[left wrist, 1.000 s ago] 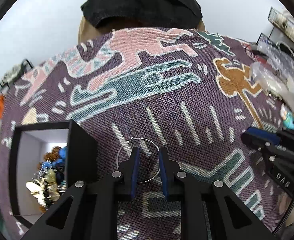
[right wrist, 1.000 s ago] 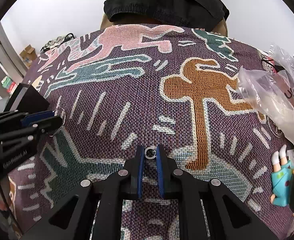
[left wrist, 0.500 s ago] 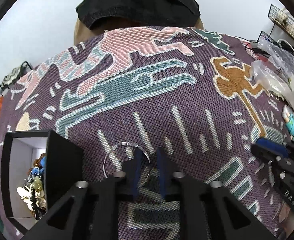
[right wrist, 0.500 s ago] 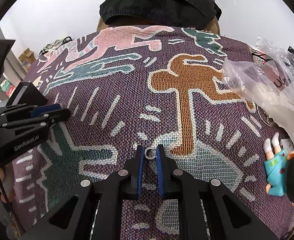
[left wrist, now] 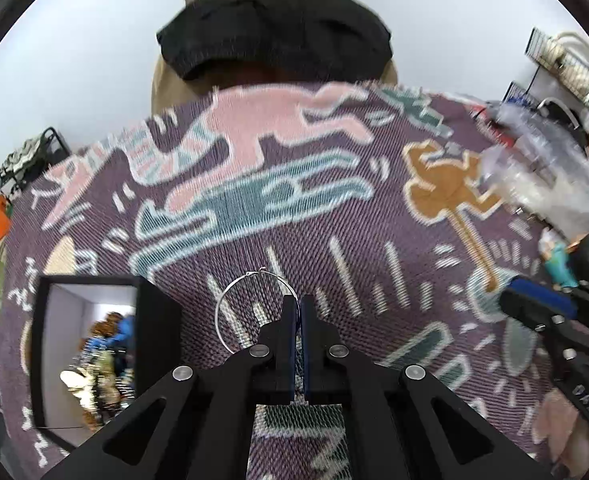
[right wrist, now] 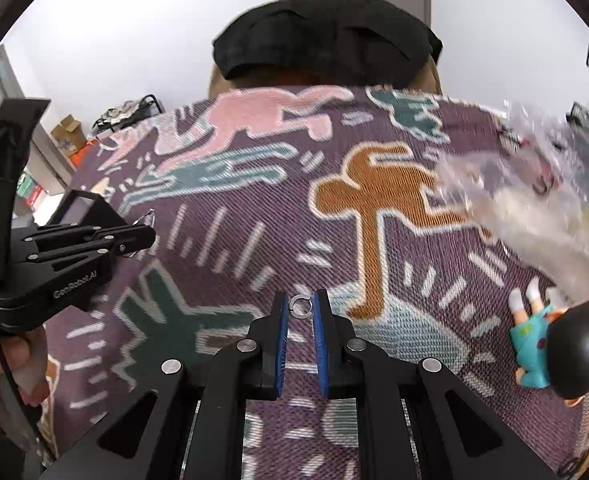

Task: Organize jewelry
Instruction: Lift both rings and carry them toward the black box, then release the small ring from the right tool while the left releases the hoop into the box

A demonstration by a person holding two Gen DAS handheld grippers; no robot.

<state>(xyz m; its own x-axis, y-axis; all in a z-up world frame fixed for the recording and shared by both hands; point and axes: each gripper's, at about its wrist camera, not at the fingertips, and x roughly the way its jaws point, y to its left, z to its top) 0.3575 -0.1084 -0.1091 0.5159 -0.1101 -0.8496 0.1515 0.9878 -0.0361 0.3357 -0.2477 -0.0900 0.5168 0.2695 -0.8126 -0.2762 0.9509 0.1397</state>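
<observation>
Both grippers hang over the patterned cloth (left wrist: 254,208) that covers the tabletop, each with a catch. The left gripper (left wrist: 295,300) has its jaws pressed almost together, pinching the wire of a big silver hoop (left wrist: 230,300); the hoop sticks out to the left of the fingertips, its ring standing free above the weave. Just to the left of it sits a black box (left wrist: 156,320) with white inner walls, and inside lies a tangled heap of jewelry (left wrist: 102,356) in gold, brown and blue, too blurred to sort out piece by piece.

Over to the right wrist view: the right gripper (right wrist: 301,300) has its blue-padded jaws nearly closed on a small silver ring (right wrist: 300,305), held right at the tips with the pads on either side of it. The ring has a small gap at the top. From this side the left gripper shows up at the far left with the hoop peeking out beyond its tip, and a hand (right wrist: 10,360) wraps the handle below it.

Off to the right, a crumpled clear plastic bag (right wrist: 534,200) lies on the cloth, and near it a small figurine (right wrist: 542,340) in a teal outfit lies on its side. At the far edge of the tabletop, a chair draped in black fabric (right wrist: 326,44) stands against the white wall.
</observation>
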